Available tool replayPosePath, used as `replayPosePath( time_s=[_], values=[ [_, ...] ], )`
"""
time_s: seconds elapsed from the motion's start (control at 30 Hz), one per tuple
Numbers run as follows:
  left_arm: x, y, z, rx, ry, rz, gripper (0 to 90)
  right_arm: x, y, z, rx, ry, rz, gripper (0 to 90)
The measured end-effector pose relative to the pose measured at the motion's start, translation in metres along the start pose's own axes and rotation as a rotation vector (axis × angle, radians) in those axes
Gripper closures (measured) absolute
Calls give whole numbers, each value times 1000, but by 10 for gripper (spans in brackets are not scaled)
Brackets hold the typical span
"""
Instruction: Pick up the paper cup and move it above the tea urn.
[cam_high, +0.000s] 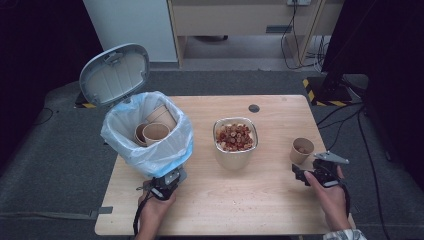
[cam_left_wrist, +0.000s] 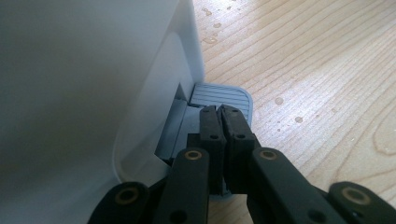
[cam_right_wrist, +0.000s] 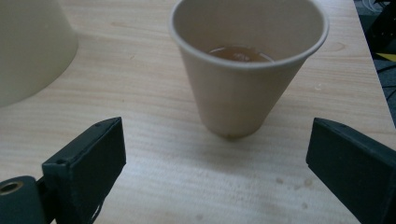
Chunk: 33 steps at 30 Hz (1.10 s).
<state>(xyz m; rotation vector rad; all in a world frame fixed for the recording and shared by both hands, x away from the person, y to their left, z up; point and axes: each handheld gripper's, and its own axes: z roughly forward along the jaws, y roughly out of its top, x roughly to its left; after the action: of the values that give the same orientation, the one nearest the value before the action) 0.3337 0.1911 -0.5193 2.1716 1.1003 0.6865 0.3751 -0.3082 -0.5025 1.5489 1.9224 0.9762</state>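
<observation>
Tan paper cup (cam_right_wrist: 247, 70), liquid inside: centre your right gripper's (cam_right_wrist: 215, 172) wide-apart jaws around it, keeping it upright, while your left gripper (cam_left_wrist: 220, 116), jaws together, presses the grey bin pedal (cam_left_wrist: 219, 95).

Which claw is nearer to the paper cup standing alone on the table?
Right. The right claw sits open just in front of the paper cup; the left claw is across the table, shut on the bin's pedal.

Left tongs (cam_left_wrist: 219, 112): black jaws, brass-coloured pivot pins, black trailing cable. Right tongs (cam_high: 306, 174): black, grey three-cornered plate; cuff possibly patterned, blurred.
</observation>
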Motion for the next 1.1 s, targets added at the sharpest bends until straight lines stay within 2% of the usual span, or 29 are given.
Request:
replayPosePath(
  time_s=[0.33,0.67,1.1],
  values=[
    [0,0,0,2,1,1,870,-11,21,20,-12,7,-22,53],
    [0,1,1,1,1,4,869,-15,24,36,-79,9,4,146],
    [0,1,1,2,1,9,873,-18,20,51,-71,24,-23,219]
  ],
)
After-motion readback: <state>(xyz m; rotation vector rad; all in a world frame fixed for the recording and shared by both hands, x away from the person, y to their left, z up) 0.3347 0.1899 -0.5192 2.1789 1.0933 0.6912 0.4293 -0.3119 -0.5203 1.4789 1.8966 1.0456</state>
